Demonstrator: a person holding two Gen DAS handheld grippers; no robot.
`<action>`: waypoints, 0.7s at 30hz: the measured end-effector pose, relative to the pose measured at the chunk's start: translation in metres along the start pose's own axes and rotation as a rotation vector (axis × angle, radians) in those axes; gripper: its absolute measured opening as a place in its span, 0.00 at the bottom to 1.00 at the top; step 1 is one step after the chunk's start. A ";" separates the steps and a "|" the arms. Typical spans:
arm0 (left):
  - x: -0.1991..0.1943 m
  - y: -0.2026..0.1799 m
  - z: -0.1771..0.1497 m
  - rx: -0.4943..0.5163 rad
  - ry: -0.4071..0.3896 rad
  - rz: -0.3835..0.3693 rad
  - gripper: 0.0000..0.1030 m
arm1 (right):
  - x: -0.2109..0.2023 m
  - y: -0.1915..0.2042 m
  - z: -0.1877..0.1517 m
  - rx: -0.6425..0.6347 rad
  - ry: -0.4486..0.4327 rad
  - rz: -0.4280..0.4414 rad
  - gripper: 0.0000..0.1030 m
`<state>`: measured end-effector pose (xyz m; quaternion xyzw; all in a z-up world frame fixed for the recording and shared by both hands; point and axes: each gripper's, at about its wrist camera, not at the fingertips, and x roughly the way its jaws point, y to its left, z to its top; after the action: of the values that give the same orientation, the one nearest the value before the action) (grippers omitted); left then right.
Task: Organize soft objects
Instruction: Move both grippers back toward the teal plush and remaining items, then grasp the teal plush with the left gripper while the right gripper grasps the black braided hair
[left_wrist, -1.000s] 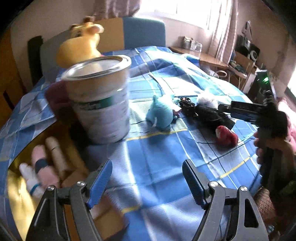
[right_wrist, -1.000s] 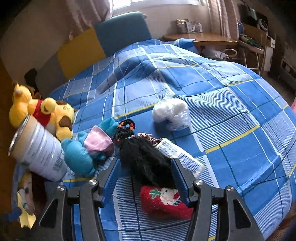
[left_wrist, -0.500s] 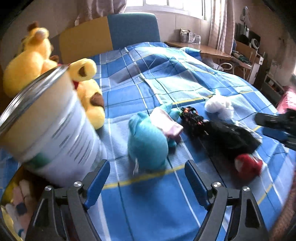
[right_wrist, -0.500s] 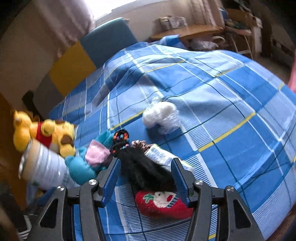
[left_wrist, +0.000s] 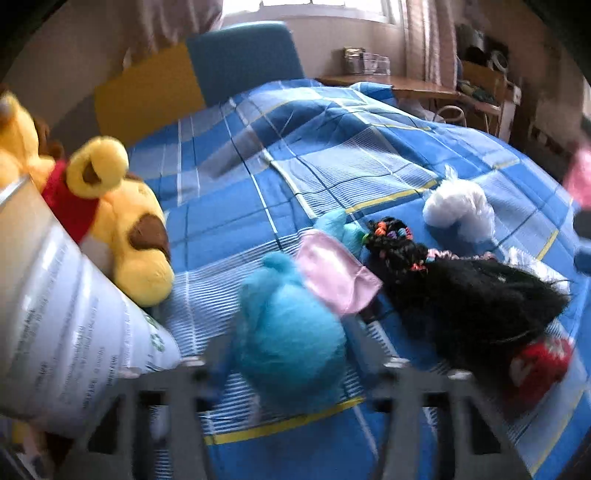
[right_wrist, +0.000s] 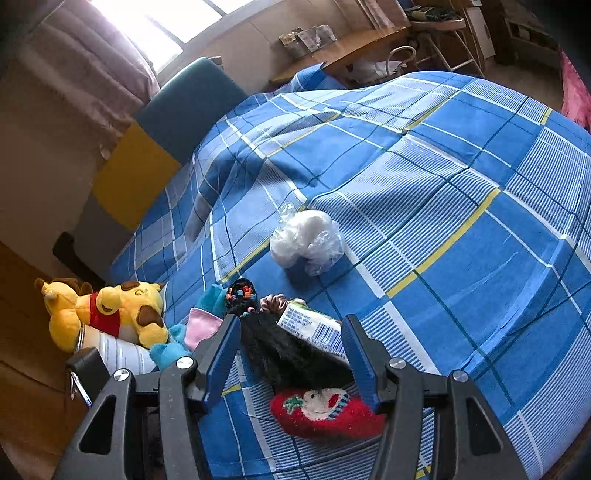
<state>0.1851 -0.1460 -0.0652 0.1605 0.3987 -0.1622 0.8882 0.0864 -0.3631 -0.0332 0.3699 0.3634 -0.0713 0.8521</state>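
Since a second ago the left gripper (left_wrist: 288, 354) has swung away from the tall silver-and-white tin can (left_wrist: 55, 314) and come right up to the fluffy turquoise plush toy with the pink ear (left_wrist: 291, 325); its 2 fingers now sit blurred on either side of that toy, spread apart, and whether they touch it I cannot tell. The can, which stood dead ahead, has slid to the left edge of that view. The right gripper (right_wrist: 291, 354) has lifted a little, jaws wide with nothing between them, hovering over the black wig (right_wrist: 291, 358).

On the blue checked bedspread (right_wrist: 461, 229) I count 1 turquoise plush, 1 yellow bear plush in a red shirt (right_wrist: 110, 314) lying against the can, 1 black wig with coloured beads at its top, 1 red knitted Christmas sock (right_wrist: 325, 410) just below the wig, 1 white fluffy bundle in clear plastic (right_wrist: 306, 240) a little apart, and 1 white printed packet (right_wrist: 314, 328) touching the wig's right side.

All of this is bunched near the bed's left front corner. The right half of the bedspread lies bare out to its edge, and the stretch toward the blue-and-yellow headboard (right_wrist: 166, 140) is bare as well
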 end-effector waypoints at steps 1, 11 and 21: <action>-0.003 0.003 -0.002 -0.013 0.004 -0.020 0.44 | -0.001 -0.001 0.000 0.002 -0.006 0.000 0.56; -0.083 0.010 -0.065 -0.139 -0.005 -0.094 0.43 | -0.001 -0.002 0.001 -0.008 -0.011 -0.006 0.56; -0.114 -0.013 -0.114 -0.059 -0.010 -0.159 0.71 | 0.005 0.010 -0.008 -0.090 0.017 -0.044 0.56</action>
<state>0.0331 -0.0922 -0.0524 0.1015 0.4102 -0.2211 0.8790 0.0893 -0.3498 -0.0348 0.3237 0.3817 -0.0703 0.8629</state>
